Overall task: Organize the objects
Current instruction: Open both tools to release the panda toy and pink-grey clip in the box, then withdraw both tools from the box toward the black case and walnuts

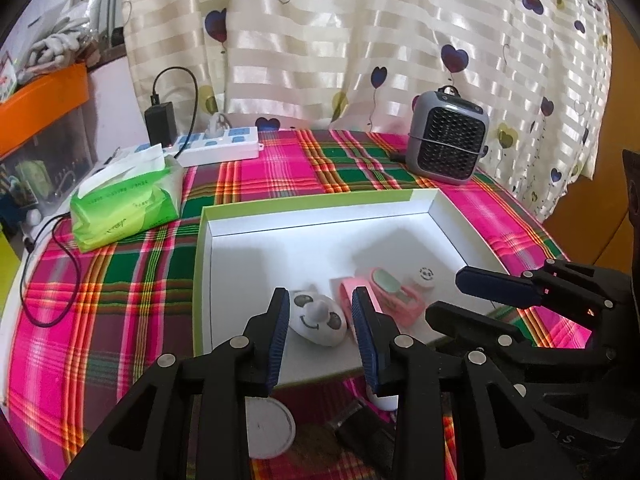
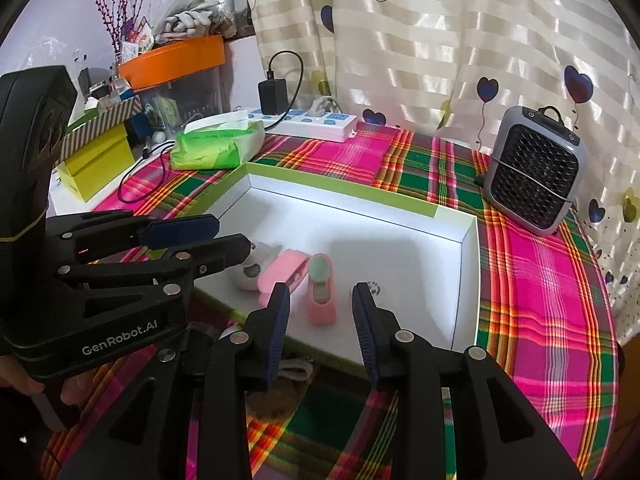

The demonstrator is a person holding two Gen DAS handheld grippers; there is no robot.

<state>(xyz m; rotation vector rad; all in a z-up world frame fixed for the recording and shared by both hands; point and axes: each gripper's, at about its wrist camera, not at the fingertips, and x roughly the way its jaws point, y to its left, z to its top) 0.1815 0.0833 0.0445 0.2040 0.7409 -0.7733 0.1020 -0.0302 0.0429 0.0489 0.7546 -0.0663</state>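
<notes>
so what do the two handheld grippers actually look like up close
Both the left gripper and right gripper are matte black plastic linkages with round silver pivot pins and dark blue ribbed pads on the fingers. The left one's body carries white "GenRobot.AI" lettering and a thin yellow line.

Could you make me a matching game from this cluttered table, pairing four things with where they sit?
Things:
1. White panda-face toy
2. Green tissue pack
3. Grey mesh-front fan
4. Black charger block

Places:
A. Plugged into the white power strip
B. Inside the shallow white box with green rim
C. On the plaid cloth left of the box
D. Standing by the heart-print curtain, beyond the box's far right corner

Pairs: 1-B, 2-C, 3-D, 4-A
</notes>
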